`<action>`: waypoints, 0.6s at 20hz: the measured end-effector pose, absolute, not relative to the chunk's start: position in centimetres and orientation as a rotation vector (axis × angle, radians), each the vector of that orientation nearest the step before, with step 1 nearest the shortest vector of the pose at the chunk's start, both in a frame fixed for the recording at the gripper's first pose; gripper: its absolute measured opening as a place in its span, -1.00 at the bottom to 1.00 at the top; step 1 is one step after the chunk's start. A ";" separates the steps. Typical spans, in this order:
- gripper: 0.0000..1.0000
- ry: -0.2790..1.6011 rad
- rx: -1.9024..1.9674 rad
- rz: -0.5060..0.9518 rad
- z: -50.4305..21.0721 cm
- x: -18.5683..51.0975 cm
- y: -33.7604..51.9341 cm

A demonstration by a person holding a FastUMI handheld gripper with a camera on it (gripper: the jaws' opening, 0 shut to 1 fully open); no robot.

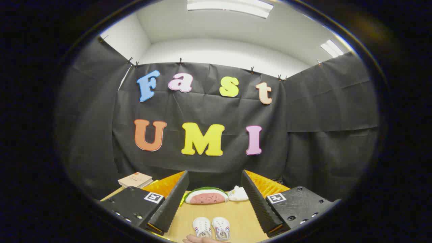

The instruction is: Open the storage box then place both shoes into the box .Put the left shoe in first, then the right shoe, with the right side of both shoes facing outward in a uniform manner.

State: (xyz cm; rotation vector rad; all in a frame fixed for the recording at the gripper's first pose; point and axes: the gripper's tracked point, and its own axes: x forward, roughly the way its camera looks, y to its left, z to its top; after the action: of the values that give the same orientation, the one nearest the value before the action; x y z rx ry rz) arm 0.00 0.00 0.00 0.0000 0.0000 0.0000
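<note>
On the far left a book (135, 180) lies at the edge of the worktop (236, 216). The gripper (211, 202) is released, its fingers spread wide and holding nothing. Between them, low on the worktop and nearer than the fingertips, sit the two shoes (211, 228), side by side and touching, toes pointing away, so their long axes run along the line of the fingers. They are small, white, with striped marks on the sides. A hand (199, 240) rests just behind them. Beyond lie a watermelon-slice toy (206, 196) and, to its right, a white object (238, 193).
</note>
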 end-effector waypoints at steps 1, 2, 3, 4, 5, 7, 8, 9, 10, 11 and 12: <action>0.90 0.002 0.000 0.004 -0.1 -0.1 -0.1; 0.90 0.001 -0.002 0.013 0.0 -0.3 -0.1; 0.90 -0.001 -0.005 0.017 0.0 -0.5 -0.2; 0.90 -0.002 -0.012 0.022 0.1 -0.6 -0.3; 0.90 -0.004 -0.021 0.021 0.1 -0.8 -0.5; 0.90 0.003 -0.016 0.035 -0.1 -1.3 -0.4; 0.90 0.006 -0.009 0.044 -0.2 -1.4 -0.2; 0.90 0.011 -0.007 0.053 -0.4 -1.6 -0.3; 0.90 0.012 -0.007 0.058 -0.4 -1.7 -0.3; 0.90 0.014 -0.008 0.057 -0.7 -1.7 -0.5; 0.90 0.016 -0.003 0.058 -0.7 -1.8 -0.6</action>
State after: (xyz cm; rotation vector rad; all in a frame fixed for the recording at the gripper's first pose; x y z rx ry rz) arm -1.81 -0.61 -0.71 -0.0026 0.0155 0.0585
